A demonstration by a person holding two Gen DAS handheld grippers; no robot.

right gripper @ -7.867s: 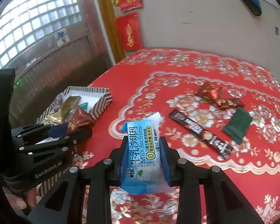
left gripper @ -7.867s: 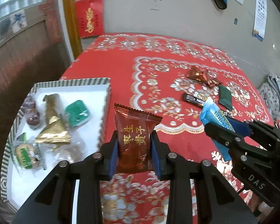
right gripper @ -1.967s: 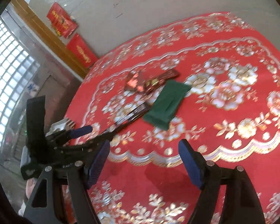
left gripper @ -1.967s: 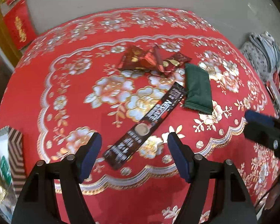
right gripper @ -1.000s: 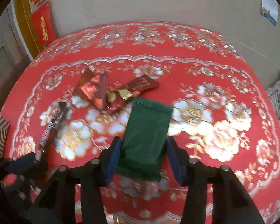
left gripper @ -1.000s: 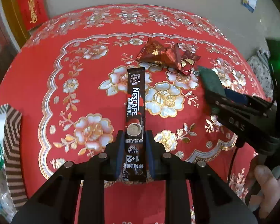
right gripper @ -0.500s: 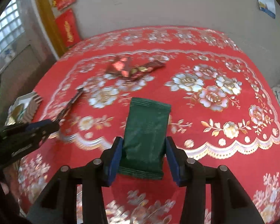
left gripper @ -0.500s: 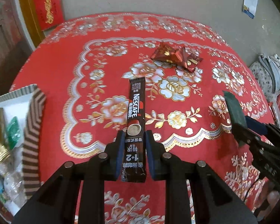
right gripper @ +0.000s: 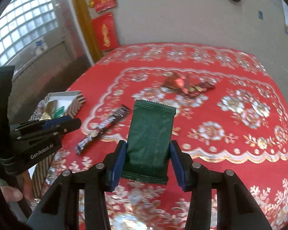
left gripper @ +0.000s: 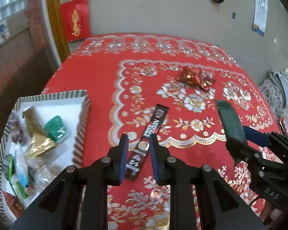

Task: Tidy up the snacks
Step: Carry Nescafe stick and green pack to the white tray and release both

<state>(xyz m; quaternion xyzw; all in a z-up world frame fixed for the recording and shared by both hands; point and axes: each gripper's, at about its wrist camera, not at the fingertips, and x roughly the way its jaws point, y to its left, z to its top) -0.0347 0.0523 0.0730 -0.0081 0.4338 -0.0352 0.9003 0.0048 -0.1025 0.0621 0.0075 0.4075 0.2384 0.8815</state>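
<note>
My left gripper [left gripper: 137, 154] has its jaws parted; the dark Nescafe stick [left gripper: 148, 138] lies tilted between them, loose from the pads, and also shows in the right wrist view [right gripper: 103, 127], seemingly on the cloth. My right gripper [right gripper: 147, 163] is shut on a dark green packet [right gripper: 150, 136], held above the red tablecloth; it also shows in the left wrist view [left gripper: 230, 120]. A striped tray [left gripper: 82, 115] at the left holds several wrapped snacks. Red foil snacks [left gripper: 195, 77] lie further back.
The round table has a red flowered cloth [left gripper: 182, 201]. The wall [left gripper: 163, 9] stands behind it, with red paper hangings [left gripper: 75, 19] at the left. A heap of cloth [left gripper: 282, 90] lies beyond the table's right edge. A hand [right gripper: 9, 193] grips the left tool.
My left gripper's jaws have opened and the Nescafe stick has slipped loose and tilted. Both grippers have moved left towards the tray. The green packet stays gripped.
</note>
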